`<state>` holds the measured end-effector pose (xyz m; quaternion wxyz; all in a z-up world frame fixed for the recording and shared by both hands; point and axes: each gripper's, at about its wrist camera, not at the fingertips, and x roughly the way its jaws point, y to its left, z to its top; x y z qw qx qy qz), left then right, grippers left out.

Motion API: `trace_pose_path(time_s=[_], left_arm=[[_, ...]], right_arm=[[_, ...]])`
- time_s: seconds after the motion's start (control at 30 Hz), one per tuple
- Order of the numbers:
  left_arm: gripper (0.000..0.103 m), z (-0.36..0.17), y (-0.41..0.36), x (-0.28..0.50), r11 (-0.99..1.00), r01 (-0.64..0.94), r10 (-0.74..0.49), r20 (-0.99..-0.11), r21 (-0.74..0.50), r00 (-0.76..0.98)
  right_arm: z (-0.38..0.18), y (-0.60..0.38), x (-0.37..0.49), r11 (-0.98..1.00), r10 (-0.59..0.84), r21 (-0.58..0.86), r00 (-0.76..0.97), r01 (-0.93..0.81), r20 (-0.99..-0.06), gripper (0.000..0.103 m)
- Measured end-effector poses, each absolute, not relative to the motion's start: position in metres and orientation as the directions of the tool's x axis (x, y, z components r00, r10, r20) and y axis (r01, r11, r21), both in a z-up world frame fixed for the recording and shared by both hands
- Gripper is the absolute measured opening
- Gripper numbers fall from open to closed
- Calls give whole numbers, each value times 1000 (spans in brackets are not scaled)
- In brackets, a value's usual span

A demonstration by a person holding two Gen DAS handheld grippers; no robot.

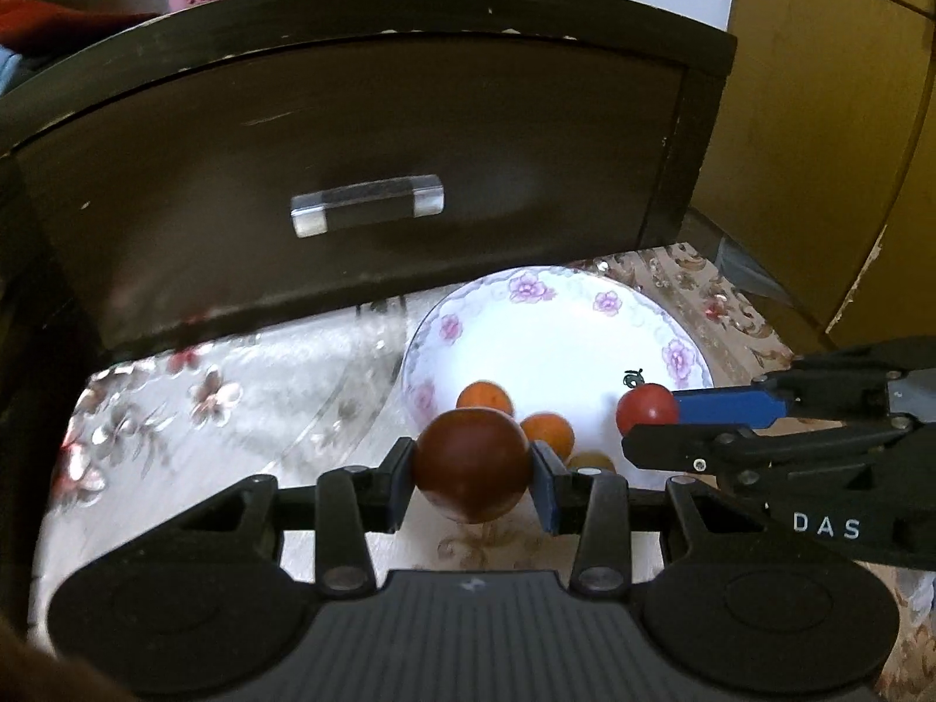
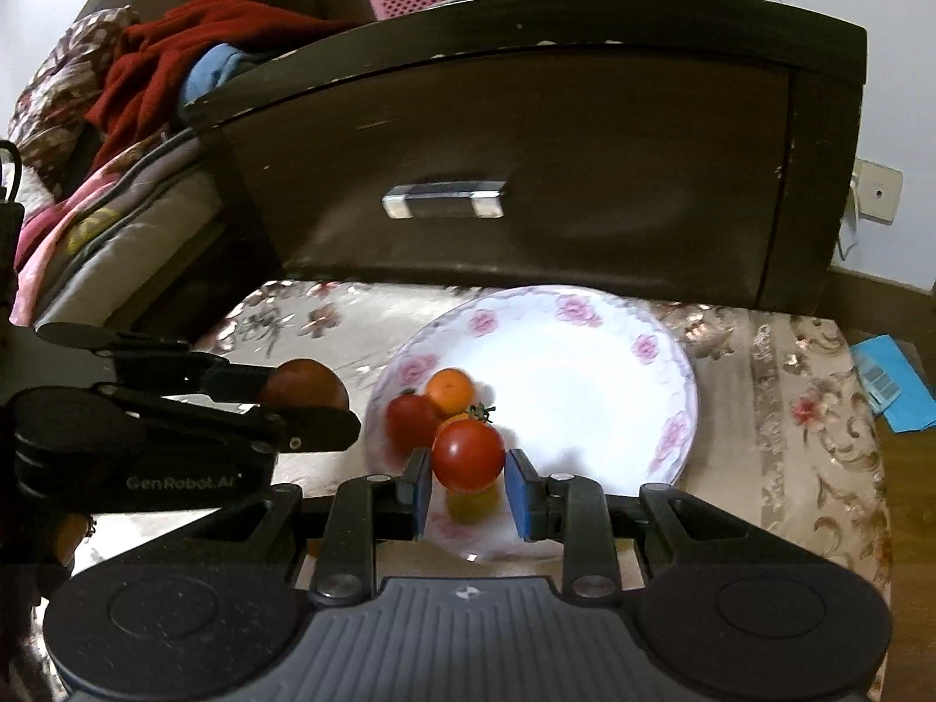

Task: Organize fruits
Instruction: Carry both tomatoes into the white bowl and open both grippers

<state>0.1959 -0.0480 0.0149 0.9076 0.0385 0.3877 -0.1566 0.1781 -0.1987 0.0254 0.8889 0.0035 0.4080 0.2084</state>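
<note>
Floral tablecloth [image 2: 819,409] covers the surface; dark drawer front [image 1: 362,164] walls it off at twelve o'clock, leaving open cloth at nine o'clock. My left gripper [image 1: 472,477] clamps a dark red fruit [image 1: 471,464] just short of the flowered plate [image 2: 585,362]. My right gripper [image 2: 468,482] clamps a red tomato [image 2: 468,456] over the plate's near rim. Orange fruits [image 2: 449,389] lie on the plate at eleven o'clock. A yellowish fruit beneath the tomato is mostly hidden.
</note>
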Motion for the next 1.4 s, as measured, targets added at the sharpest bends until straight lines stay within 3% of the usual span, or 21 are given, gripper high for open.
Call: trace_pose_path(time_s=[1.4], left_arm=[[48, 9, -78, 234, 942, 332, -259, -737, -50, 624]], right_arm=[[12, -216, 200, 933, 338, 178, 594, -313, -730, 30]])
